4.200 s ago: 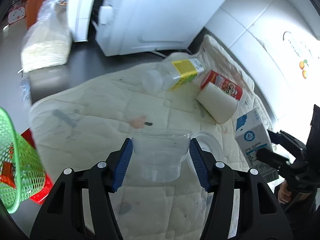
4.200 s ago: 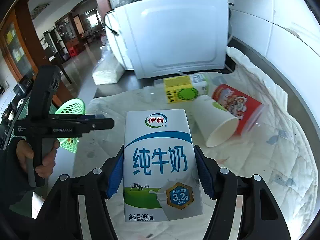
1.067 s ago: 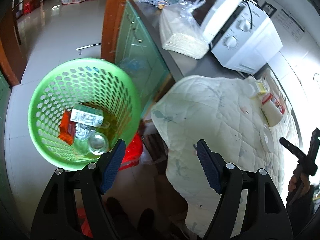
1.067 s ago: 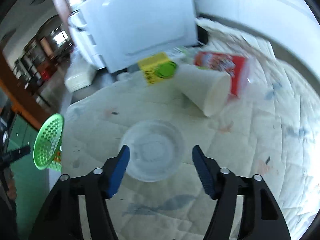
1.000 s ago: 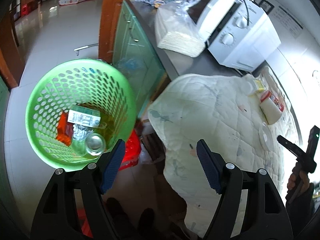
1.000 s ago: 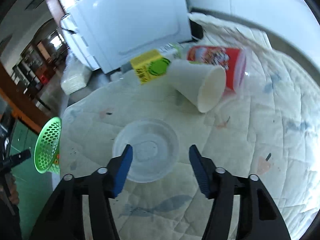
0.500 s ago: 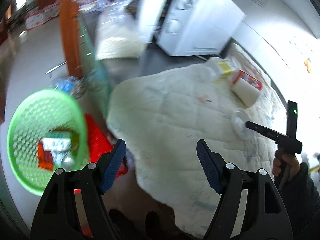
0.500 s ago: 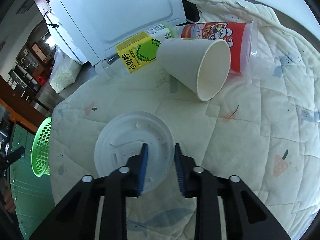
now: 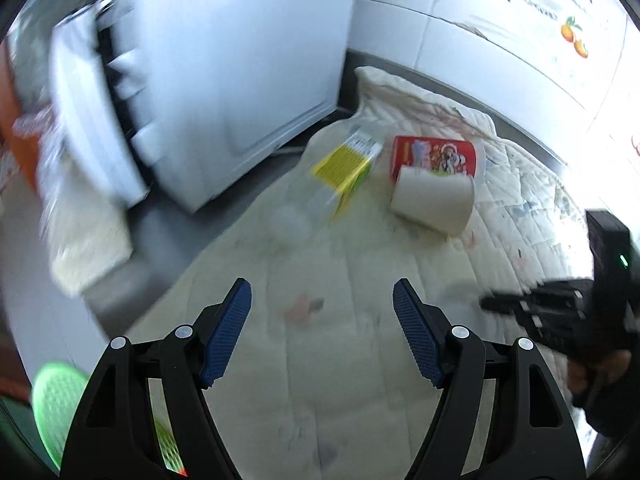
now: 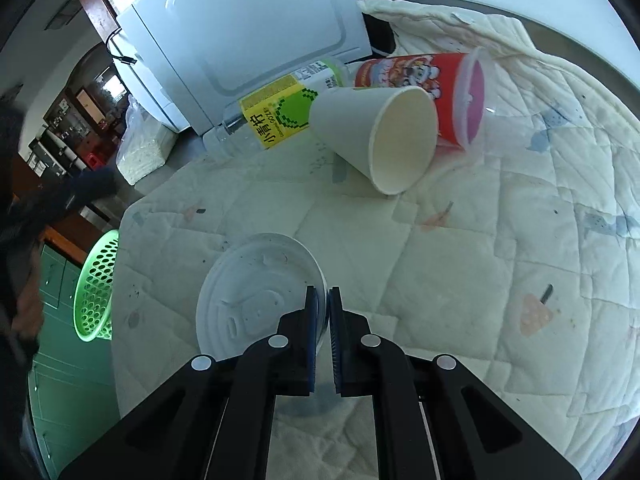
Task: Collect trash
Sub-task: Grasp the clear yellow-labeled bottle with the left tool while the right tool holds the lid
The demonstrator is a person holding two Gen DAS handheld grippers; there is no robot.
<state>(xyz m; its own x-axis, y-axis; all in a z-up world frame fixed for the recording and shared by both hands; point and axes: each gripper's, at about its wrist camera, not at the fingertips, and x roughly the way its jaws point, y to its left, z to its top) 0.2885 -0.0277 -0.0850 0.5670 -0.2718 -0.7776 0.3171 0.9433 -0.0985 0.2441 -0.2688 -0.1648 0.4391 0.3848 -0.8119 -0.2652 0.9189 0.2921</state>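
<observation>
The right gripper [image 10: 322, 300] pinches the near rim of the clear round plastic lid [image 10: 260, 296] lying on the quilted cream cloth [image 10: 480, 240], apparently to bin it, while the left gripper [image 9: 322, 334] hovers with jaws wide, empty.

Left wrist view: heavy motion blur, white appliance [image 9: 208, 92] smeared at upper left, glare blown out at right edge. Right wrist view: sharp, evenly daylit (fisheye bending, dark corners).

Ahead of your spread left jaws the quilt [image 9: 320, 360] lies bare; cup [image 9: 432, 200] and bottle [image 9: 340, 172] (lying down) block farther on.
</observation>
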